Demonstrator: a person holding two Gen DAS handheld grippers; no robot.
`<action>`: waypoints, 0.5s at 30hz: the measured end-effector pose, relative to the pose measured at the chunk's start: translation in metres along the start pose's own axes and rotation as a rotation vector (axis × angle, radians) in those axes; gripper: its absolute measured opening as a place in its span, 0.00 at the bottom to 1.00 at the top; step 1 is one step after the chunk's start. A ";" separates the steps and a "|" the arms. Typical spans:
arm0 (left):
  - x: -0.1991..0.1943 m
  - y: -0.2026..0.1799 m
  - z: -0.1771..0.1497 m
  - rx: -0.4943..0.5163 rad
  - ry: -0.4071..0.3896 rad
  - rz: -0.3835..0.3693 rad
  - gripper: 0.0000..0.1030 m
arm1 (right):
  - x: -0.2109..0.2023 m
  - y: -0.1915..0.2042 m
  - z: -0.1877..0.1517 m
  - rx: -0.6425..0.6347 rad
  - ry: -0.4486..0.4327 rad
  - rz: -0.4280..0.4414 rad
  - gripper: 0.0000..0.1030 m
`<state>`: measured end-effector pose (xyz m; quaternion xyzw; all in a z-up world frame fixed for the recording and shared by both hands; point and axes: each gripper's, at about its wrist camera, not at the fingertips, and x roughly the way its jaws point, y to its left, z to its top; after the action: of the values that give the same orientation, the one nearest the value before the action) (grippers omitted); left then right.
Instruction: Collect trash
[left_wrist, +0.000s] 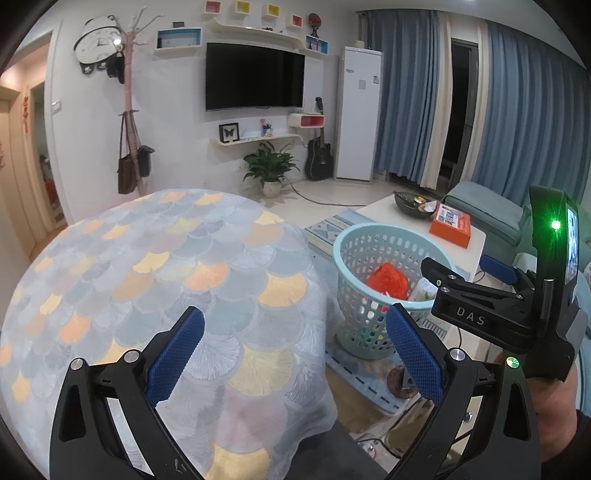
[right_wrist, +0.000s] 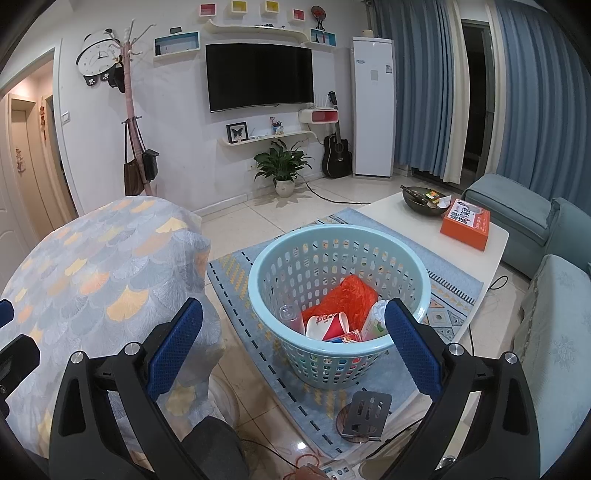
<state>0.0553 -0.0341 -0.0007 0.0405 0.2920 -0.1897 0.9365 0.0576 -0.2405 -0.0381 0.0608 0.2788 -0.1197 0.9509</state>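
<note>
both the left gripper (left_wrist: 295, 354) and the right gripper (right_wrist: 293, 349) gaped wide and empty, and with the pale blue perforated plastic basket (right_wrist: 338, 243) of trash at twelve o'clock, any next piece should probably drop centrally above its rim.

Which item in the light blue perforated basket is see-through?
The clear plastic cup against the left inner wall of the light blue perforated basket; the crumpled red-orange bag and red-and-white paper cup beside it are opaque.
</note>
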 end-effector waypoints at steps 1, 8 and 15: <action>0.000 0.000 0.000 -0.003 -0.002 0.000 0.93 | 0.000 0.000 0.000 0.000 -0.001 0.001 0.92; -0.008 0.001 -0.002 -0.006 -0.083 0.039 0.93 | 0.000 0.000 -0.001 0.001 0.000 0.002 0.92; -0.003 0.007 0.000 -0.023 -0.046 0.047 0.93 | 0.000 0.000 -0.001 0.002 0.001 0.002 0.92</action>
<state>0.0558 -0.0268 0.0009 0.0324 0.2715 -0.1651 0.9476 0.0574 -0.2402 -0.0390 0.0619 0.2789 -0.1190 0.9509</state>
